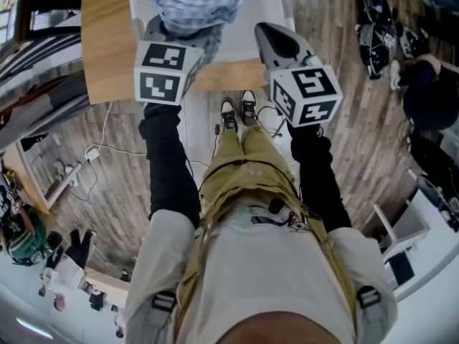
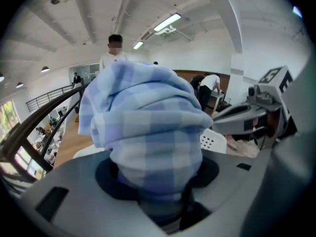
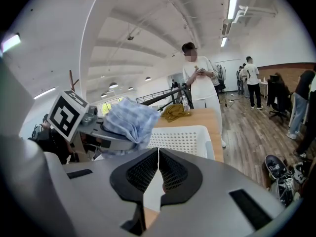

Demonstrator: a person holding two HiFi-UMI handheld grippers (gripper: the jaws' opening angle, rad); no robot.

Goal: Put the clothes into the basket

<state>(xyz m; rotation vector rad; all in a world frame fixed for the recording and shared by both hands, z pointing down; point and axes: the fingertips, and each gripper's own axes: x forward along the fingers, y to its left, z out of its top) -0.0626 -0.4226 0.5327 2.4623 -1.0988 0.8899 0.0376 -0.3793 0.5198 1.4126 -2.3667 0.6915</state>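
Cloth [image 2: 148, 127] clamped in left gripper [image 2: 157, 181], above basket [image 1: 267, 13] | right gripper [image 3: 158, 157] closed, empty, alongside

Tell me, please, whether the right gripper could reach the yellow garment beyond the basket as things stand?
Probably yes: the right gripper is empty, jaws together, and only the white basket stands between it and the yellow garment; it could pass above.

No words, brands or numbers can be read on anything in view here.
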